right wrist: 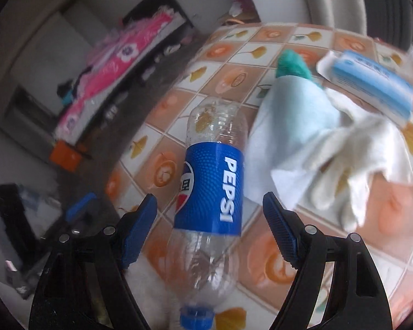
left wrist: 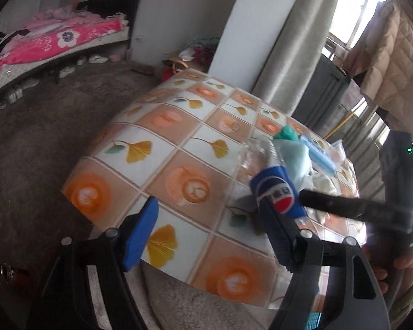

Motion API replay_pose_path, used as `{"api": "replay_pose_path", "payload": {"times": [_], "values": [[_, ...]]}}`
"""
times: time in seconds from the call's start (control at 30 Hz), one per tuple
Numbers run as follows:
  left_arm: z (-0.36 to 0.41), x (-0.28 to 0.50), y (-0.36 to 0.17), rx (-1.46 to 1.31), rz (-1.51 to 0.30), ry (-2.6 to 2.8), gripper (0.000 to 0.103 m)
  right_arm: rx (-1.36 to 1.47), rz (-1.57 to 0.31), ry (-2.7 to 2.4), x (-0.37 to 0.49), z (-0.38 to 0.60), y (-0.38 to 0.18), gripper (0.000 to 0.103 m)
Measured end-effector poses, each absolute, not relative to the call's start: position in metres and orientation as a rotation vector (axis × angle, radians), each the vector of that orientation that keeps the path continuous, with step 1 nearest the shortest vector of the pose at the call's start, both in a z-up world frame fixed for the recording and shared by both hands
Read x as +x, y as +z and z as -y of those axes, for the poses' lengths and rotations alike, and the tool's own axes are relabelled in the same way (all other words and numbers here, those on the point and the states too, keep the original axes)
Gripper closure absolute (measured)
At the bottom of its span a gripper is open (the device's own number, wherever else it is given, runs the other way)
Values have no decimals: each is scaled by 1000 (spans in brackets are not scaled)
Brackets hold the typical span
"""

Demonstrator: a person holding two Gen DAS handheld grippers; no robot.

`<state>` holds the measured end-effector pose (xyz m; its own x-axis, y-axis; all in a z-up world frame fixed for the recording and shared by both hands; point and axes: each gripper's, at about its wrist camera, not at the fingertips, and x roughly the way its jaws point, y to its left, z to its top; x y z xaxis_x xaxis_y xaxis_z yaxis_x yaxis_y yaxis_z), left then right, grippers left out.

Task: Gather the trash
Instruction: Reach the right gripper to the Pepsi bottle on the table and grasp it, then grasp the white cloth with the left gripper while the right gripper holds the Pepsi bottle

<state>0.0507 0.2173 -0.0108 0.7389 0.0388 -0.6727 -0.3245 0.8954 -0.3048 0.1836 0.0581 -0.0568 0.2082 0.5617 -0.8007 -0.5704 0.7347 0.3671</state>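
An empty clear Pepsi bottle (right wrist: 209, 189) with a blue label and blue cap lies on the tiled tablecloth, cap toward me. My right gripper (right wrist: 209, 214) is open, its jaws on either side of the bottle, apart from it. In the left wrist view the bottle (left wrist: 275, 189) lies at the right, with the right gripper's black finger (left wrist: 344, 203) beside it. My left gripper (left wrist: 209, 220) is open and empty over the table's near edge. Crumpled white and pale blue tissues (right wrist: 330, 148), a green wad (right wrist: 291, 64) and a blue-white packet (right wrist: 371, 82) lie beyond the bottle.
The table (left wrist: 162, 148) has an orange and ginkgo-leaf cloth. A bed with pink bedding (left wrist: 55, 41) stands at the far left across a grey carpet. Curtains (left wrist: 294, 41) and a window are behind the table at right. A hanging quilted coat (left wrist: 391, 49) is at far right.
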Motion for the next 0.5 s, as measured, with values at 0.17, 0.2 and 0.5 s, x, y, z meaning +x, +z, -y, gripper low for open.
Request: {"api": "replay_pose_path", "payload": {"times": [0.17,0.2,0.5], "values": [[-228,53,-14,-429,-712,223,30,-117,-1150,798,184,-79,-77,43],[-229,53,-15,-429,-712,222,30,-123,-1152,810,182,-79,-77,44],[-221,64,-24,-456,-729,149,30,-288,-1121,869,125,-38,-71,45]]}}
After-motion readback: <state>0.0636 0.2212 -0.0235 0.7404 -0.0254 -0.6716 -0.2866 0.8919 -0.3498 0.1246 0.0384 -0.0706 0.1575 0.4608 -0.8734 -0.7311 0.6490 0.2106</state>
